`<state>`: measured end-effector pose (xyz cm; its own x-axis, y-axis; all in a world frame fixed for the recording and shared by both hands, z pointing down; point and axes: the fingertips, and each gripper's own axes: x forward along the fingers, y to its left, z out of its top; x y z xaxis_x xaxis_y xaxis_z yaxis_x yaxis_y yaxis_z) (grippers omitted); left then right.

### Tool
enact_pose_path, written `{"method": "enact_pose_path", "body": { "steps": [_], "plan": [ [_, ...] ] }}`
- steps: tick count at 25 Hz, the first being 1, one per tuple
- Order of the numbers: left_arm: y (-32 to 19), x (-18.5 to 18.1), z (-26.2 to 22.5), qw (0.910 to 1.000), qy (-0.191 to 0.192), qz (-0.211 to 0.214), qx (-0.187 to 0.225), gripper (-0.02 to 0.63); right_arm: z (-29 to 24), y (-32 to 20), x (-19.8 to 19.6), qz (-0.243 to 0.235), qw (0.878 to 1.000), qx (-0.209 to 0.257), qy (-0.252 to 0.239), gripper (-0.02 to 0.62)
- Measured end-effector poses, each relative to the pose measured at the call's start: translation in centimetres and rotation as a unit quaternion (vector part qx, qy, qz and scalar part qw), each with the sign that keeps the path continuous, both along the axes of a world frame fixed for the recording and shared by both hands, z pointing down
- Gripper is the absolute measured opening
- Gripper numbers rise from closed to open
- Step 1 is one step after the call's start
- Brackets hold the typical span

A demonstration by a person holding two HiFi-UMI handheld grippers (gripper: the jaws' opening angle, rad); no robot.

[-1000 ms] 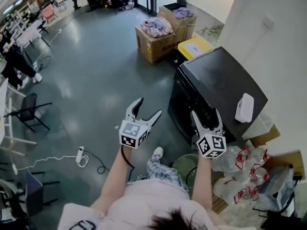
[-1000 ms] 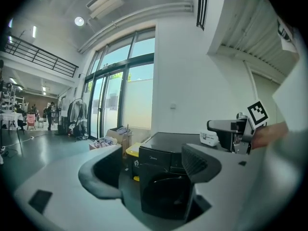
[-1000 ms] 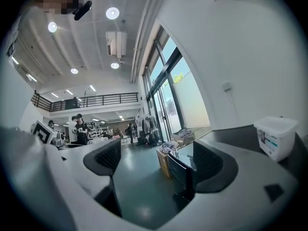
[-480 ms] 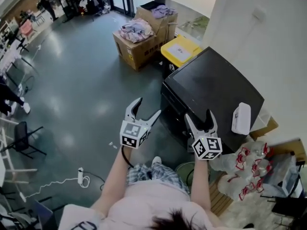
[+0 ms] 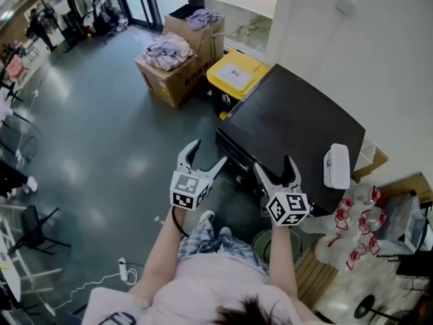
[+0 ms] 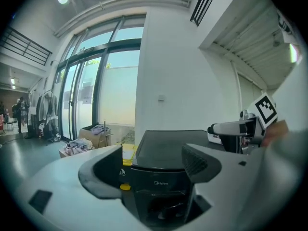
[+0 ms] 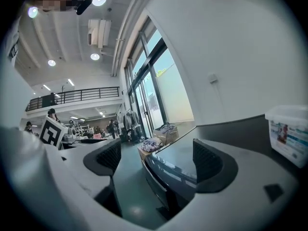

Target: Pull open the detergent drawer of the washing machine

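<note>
Ahead, washing machine (image 5: 298, 127) front facing left gripper (image 5: 210, 152)

The washing machine (image 5: 298, 124) shows mostly its dark top in the head view, and its front is seen too steeply to pick out the detergent drawer. In the left gripper view the machine's lower front is hidden behind the left gripper (image 6: 151, 155), and the drawer cannot be told apart on the dark panel. The white box (image 7: 290, 131) on the machine is cut off by the right gripper view's edge, its print too small to read. A green bucket (image 5: 259, 240) is partly covered by the person's arm.
</note>
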<state>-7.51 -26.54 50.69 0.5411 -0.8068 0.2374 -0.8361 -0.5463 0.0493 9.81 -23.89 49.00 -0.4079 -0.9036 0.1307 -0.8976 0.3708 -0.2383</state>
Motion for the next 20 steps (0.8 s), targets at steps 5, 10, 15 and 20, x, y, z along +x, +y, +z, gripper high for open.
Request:
{"method": "enact_pose_path", "body": {
  "steps": [5, 10, 15, 20],
  "plan": [
    [-2.8, 0.7, 0.1, 0.9984, -0.009, 0.056, -0.002, 0.371, -0.2, -1.8, -0.4, 0.036, 0.999, -0.002, 0.006, 0.462],
    [-5.0, 0.5, 0.6, 0.9946, -0.016, 0.102, -0.009, 0.371, 0.3, -2.9, -1.3, 0.070, 0.997, -0.010, 0.009, 0.462],
    [-6.4, 0.8, 1.4, 0.9888, -0.026, 0.146, -0.011, 0.371, 0.8, -3.2, -2.0, 0.097, 0.995, -0.012, 0.019, 0.462],
    [-6.8, 1.6, 1.8, 0.9842, -0.028, 0.173, -0.022, 0.371, 0.7, -2.9, -1.8, 0.111, 0.993, -0.022, 0.024, 0.462]
  ]
}}
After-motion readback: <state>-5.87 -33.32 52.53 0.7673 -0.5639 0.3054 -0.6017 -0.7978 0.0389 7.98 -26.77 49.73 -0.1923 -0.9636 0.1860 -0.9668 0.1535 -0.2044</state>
